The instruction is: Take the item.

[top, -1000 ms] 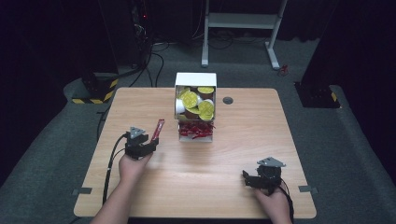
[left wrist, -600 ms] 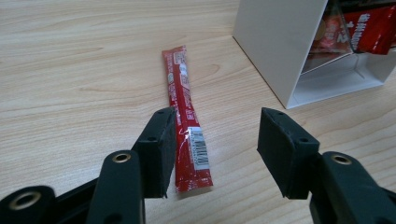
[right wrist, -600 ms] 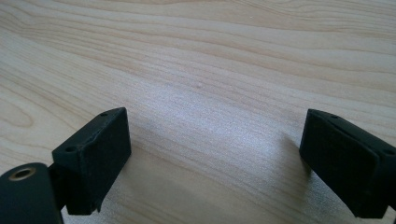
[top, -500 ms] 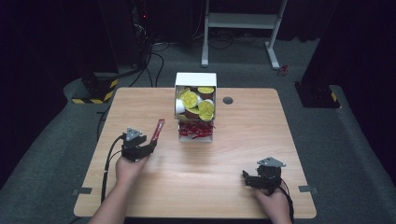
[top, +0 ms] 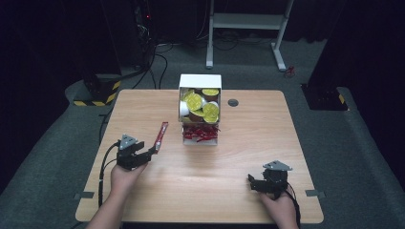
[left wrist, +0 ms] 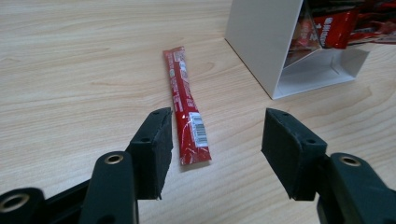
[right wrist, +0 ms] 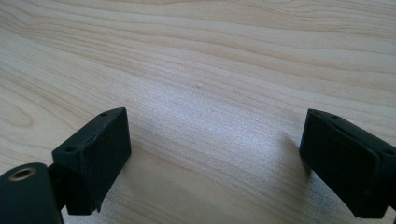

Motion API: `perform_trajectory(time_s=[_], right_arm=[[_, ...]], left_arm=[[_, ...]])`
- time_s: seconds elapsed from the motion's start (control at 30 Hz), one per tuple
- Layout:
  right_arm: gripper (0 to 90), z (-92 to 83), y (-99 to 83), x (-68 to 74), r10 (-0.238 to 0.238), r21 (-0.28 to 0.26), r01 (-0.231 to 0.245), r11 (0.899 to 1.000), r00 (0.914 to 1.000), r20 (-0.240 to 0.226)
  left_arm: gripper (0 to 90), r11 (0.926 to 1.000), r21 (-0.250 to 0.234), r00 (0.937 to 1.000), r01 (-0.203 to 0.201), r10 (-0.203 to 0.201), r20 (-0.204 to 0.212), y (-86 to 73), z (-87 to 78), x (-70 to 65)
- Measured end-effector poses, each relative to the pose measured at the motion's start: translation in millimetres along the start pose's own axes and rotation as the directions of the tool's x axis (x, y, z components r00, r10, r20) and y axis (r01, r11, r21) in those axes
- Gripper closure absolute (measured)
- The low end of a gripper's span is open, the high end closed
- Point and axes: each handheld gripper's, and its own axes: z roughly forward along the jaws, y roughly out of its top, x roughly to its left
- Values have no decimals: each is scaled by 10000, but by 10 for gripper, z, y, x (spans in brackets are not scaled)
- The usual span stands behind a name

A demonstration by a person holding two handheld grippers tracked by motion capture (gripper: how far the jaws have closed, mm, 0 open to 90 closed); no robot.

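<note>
Red sachet [left wrist: 186, 112] is laid flat on the table [top: 248, 157], left of the white box [top: 199, 82], released from the left hand-held gripper [left wrist: 215, 140], whose jaws have just been opening with only its near end between them; more red sachets [top: 199, 133] are left in the box. Right hand-held gripper [right wrist: 215, 154] is held wide over bare wood at the near right. Pale wood table, grey carpet, dark room with a white frame [top: 248, 21] beyond.

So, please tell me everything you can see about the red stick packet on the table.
The red stick packet is a long, narrow sachet of glossy foil-like film with small white print and a barcode near its sealed near end. It lies flat on the wooden table, left of the white box, apart from it. The left gripper has its jaws open just before the packet; they do not press on it.
</note>
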Motion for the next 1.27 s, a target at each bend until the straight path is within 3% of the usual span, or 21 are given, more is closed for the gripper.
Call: perform_trajectory(time_s=[0.4, 0.6, 0.73, 0.87, 0.93, 1.0, 1.1, 1.27], right_arm=[[87, 0, 0, 0, 0, -1, 0, 10000, 10000, 1], [87, 1, 0, -2, -30, -10, 30, 10000, 10000, -1], [88, 0, 0, -2, -27, -7, 27, 10000, 10000, 1], [87, 1, 0, -1, -20, -7, 20, 10000, 10000, -3], [87, 0, 0, -2, -18, -6, 18, 10000, 10000, -2], [87, 1, 0, -3, -27, -9, 27, 10000, 10000, -2], [87, 2, 1, -7, -71, -26, 71, 10000, 10000, -17], [92, 1, 0, -8, -51, -37, 51, 10000, 10000, -21]], left_arm=[[410, 9998, 56, 9998, -168, 168, 106, -255, -223, 108], [379, 9954, 809, 9987, -508, 510, -9, -503, -303, 171], [383, 9868, 1287, 9948, -987, 1013, -136, -672, -378, 229], [374, 9818, 1538, 9926, -1118, 1177, -301, -810, -434, 314], [345, 9842, 1393, 9926, -1093, 1156, -382, -886, -457, 336], [322, 9833, 1369, 9909, -1195, 1267, -450, -904, -478, 343], [241, 9825, 1528, 9932, -1062, 1122, -309, -903, -474, 350], [207, 9819, 1532, 9926, -1112, 1173, -313, -903, -466, 350]])
